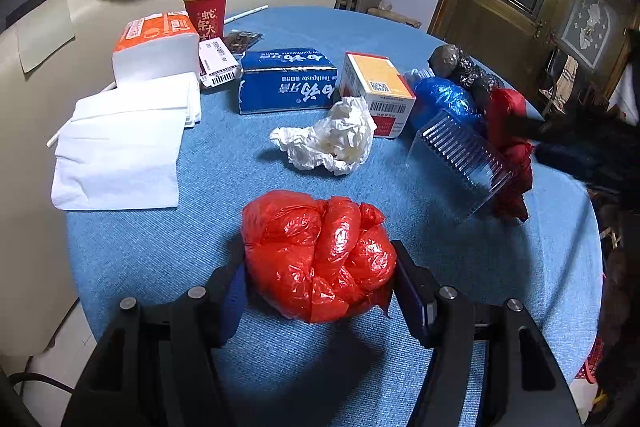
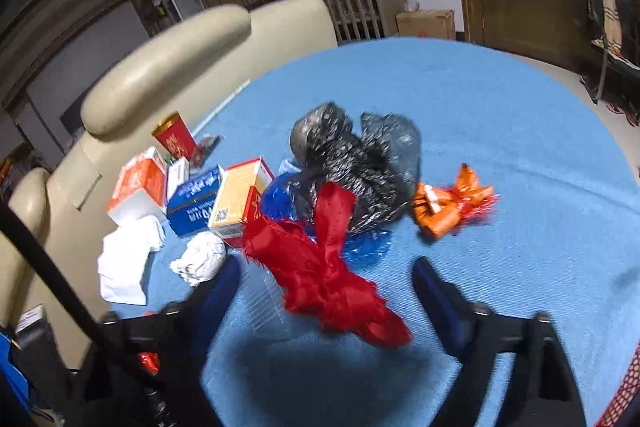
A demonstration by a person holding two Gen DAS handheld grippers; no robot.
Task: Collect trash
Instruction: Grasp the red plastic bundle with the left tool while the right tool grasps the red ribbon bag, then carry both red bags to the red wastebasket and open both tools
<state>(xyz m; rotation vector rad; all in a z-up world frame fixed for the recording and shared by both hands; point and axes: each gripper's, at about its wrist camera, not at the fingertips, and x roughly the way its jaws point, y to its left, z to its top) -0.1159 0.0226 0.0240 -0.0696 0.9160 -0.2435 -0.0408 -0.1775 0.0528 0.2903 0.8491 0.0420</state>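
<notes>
red bag (image 1: 318, 255) in left gripper (image 1: 320, 269) | crumpled tissue (image 1: 332, 139), boxes beyond

Gripper: right gripper (image 2: 326, 283) at lower frame, jaws apart around a red ribbon (image 2: 320, 267).
Centre: black plastic bag (image 2: 352, 163) on blue tablecloth (image 2: 500, 115).

Crumpled red plastic bag (image 1: 316, 255) on blue table, squeezed btwn left jaws.

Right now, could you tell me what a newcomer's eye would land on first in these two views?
First, the crumpled bright red plastic bag, pinched between the left gripper fingers on the round blue-clothed table. Next, the frayed red fabric strip lying ahead of the right gripper, whose jaws stand apart. Behind it sits a shiny black plastic bag.
</notes>
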